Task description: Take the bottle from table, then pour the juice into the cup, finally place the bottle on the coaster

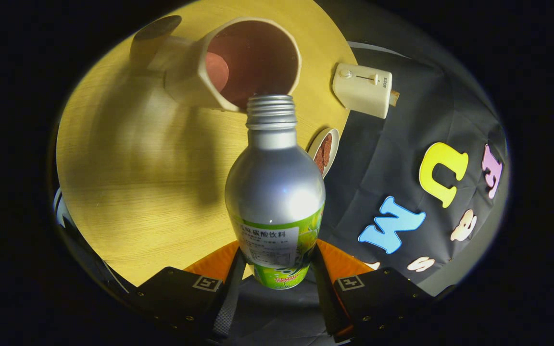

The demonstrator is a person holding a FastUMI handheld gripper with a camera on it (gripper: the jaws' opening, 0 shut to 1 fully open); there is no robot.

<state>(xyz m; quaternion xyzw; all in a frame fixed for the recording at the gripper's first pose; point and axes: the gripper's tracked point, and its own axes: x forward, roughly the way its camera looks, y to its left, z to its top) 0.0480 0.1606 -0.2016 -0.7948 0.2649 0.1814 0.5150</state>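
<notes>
- A white box (pixel 363 89) and a small dish (pixel 324 151) sit just beside the cup (pixel 238 65), nothing blocking it.
- The gripper (pixel 277 274) pinches the bottle (pixel 274 192), whose open mouth seems to be at the cup's rim.

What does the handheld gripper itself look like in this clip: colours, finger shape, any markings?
The gripper has two black fingers with textured inner pads, running back into blocky black housings with small screws. Each housing carries a square black-and-white tag marker. Orange wedge-shaped parts sit behind the fingers.
</notes>
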